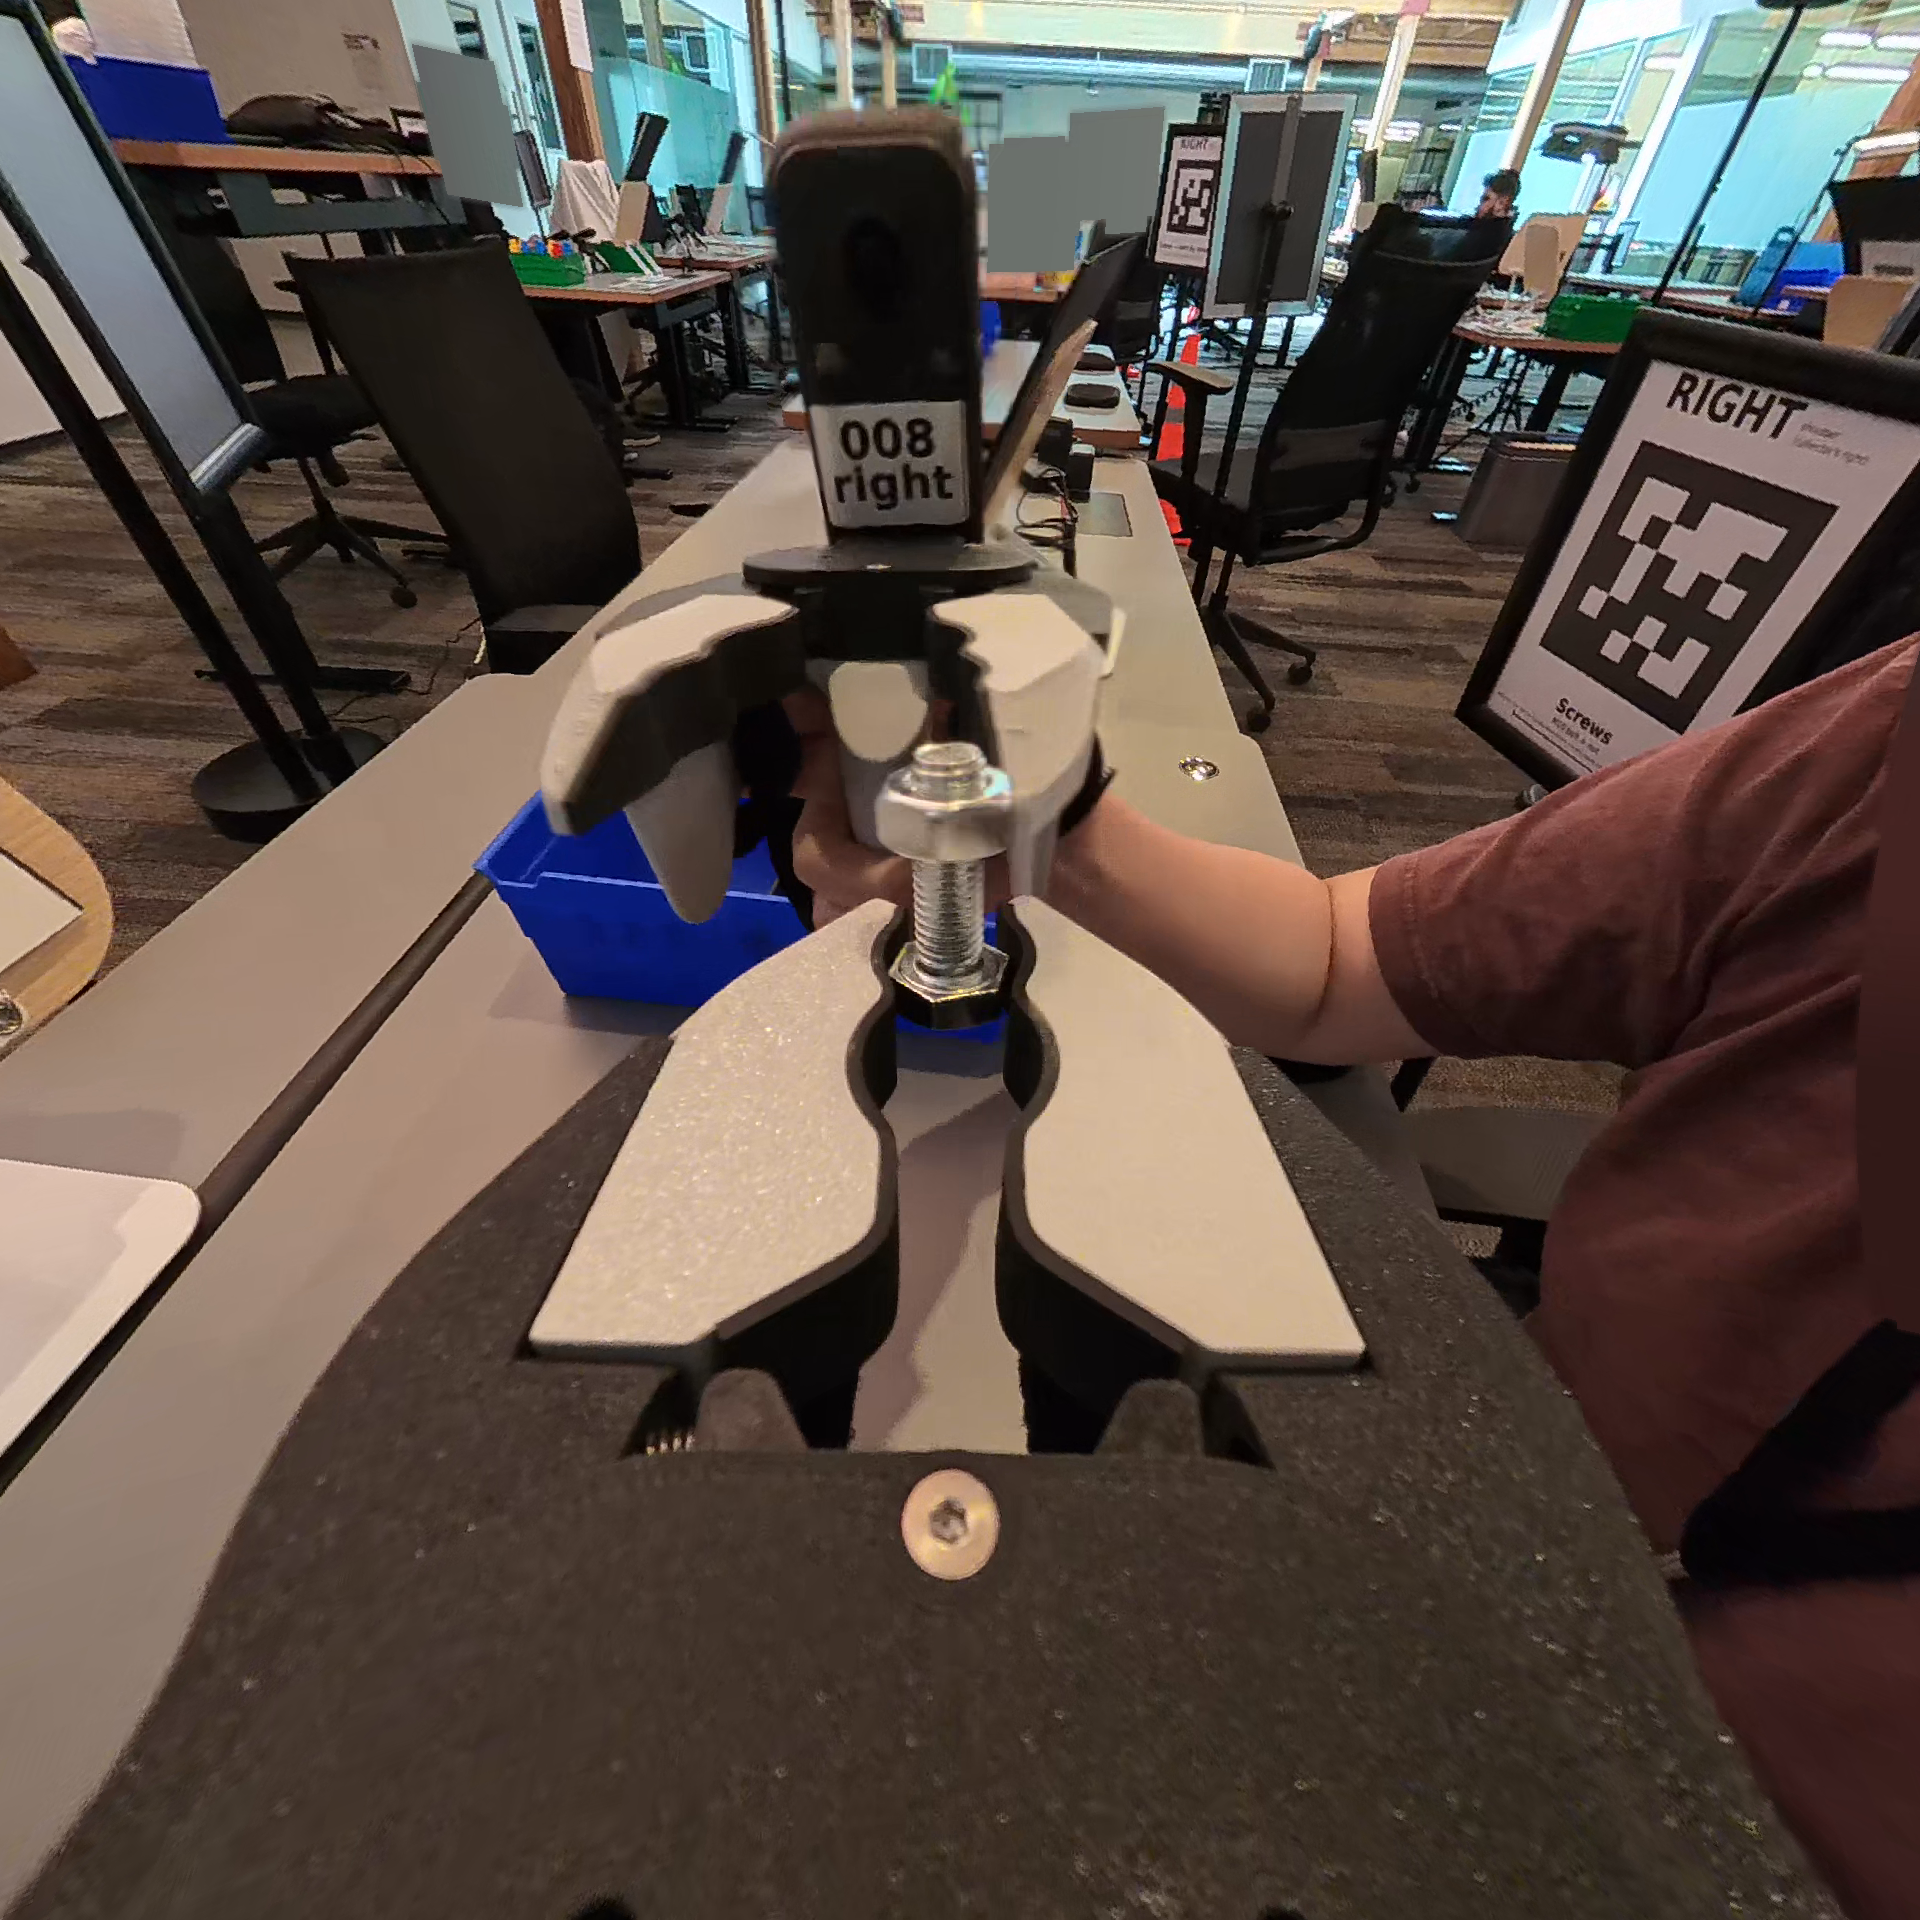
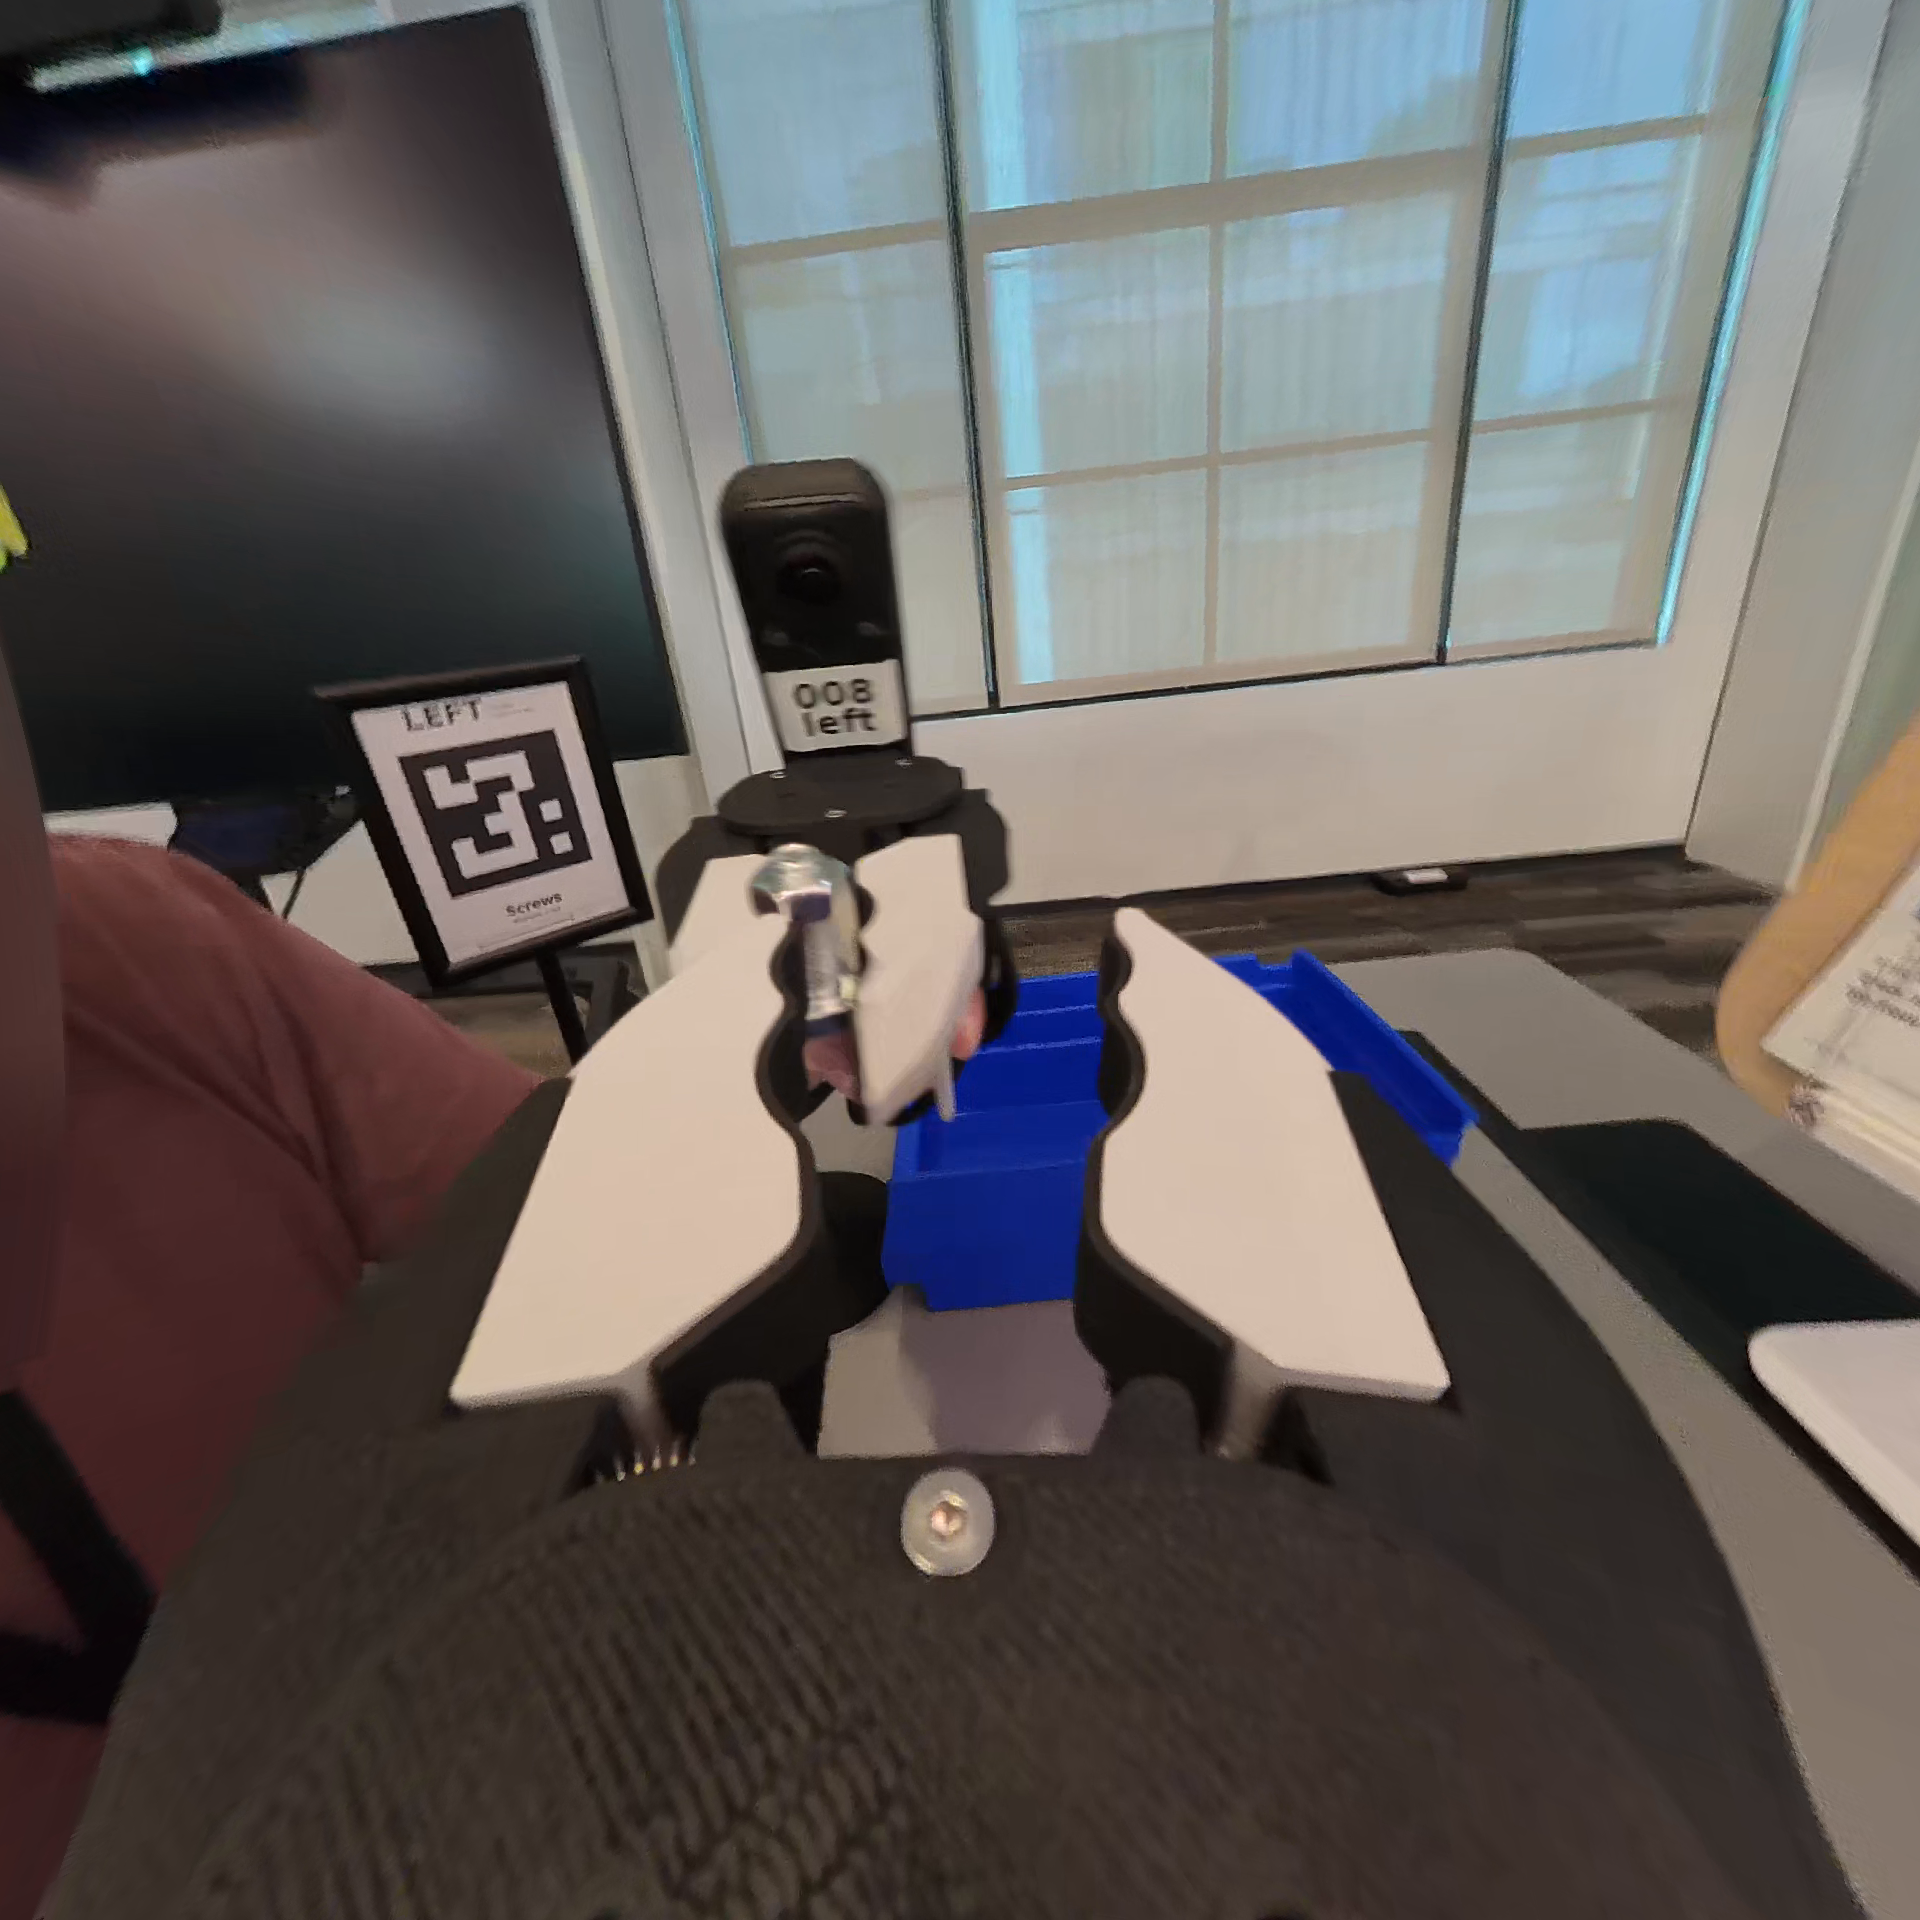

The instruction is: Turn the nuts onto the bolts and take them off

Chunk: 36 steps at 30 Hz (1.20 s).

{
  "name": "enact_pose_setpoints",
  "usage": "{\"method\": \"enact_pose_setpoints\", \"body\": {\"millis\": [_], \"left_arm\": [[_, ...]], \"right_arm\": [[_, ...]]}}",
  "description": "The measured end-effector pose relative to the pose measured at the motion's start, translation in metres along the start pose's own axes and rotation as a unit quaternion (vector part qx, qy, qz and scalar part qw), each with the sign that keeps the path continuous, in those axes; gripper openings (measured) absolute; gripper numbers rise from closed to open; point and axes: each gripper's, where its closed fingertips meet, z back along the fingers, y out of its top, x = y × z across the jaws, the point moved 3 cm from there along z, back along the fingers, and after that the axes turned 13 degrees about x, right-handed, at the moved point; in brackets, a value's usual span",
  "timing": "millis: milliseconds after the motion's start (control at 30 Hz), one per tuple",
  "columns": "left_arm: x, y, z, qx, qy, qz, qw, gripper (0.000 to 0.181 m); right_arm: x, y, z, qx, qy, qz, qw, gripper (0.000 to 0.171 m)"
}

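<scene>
In the left wrist view my left gripper (image 1: 948,940) is shut on the hex head of a silver bolt (image 1: 945,914), which stands upright above the table. A silver nut (image 1: 940,808) sits near the top of its thread. My right gripper (image 1: 862,831) faces me with its jaws open, and its right-hand finger (image 1: 1029,727) rests against the nut. In the right wrist view my right gripper (image 2: 945,966) is open wide. The left gripper (image 2: 831,997) beyond it holds the bolt (image 2: 823,966) with the nut (image 2: 795,883), close to my left finger (image 2: 665,1143).
A blue divided bin (image 1: 623,935) (image 2: 997,1195) stands on the grey table (image 1: 312,935) under both grippers. Framed marker signs stand at the right (image 1: 1683,582) and left (image 2: 488,821). A white flat item (image 2: 1849,1392) and a wooden board with paper (image 2: 1829,987) lie nearby. Office chairs stand beyond. One gripper's finger ends stand about 4 cm off the other's.
</scene>
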Motion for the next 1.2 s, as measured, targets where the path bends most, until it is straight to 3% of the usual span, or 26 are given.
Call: {"method": "enact_pose_setpoints", "body": {"millis": [267,467,667,867,1067,1200], "left_arm": [[-0.002,-0.003,-0.002,-0.004,0.001,-0.002,1.000,0.015],[0.000,0.000,0.000,0.003,-0.006,0.004,1.000,0.015],[-0.001,-0.002,-0.001,-0.001,-0.001,-0.001,1.000,0.015],[0.000,0.000,0.000,0.003,-0.001,0.000,1.000,0.015],[0.000,-0.001,0.000,0.001,-0.002,0.000,1.000,0.015],[0.002,0.000,-0.002,0.004,-0.008,0.001,1.000,0.015]], "right_arm": [[-0.019,0.001,-0.010,-0.007,0.022,0.038,0.999,0.055],[0.009,0.004,0.008,-0.008,-0.024,0.005,1.000,0.052],[-0.021,0.006,-0.009,-0.003,0.018,0.033,0.999,0.056],[0.002,0.003,0.003,-0.011,-0.012,0.002,1.000,0.053],[-0.027,0.006,-0.010,0.002,0.038,0.024,0.999,0.055],[-0.009,0.003,-0.004,-0.003,0.004,0.028,1.000,0.058]]}}
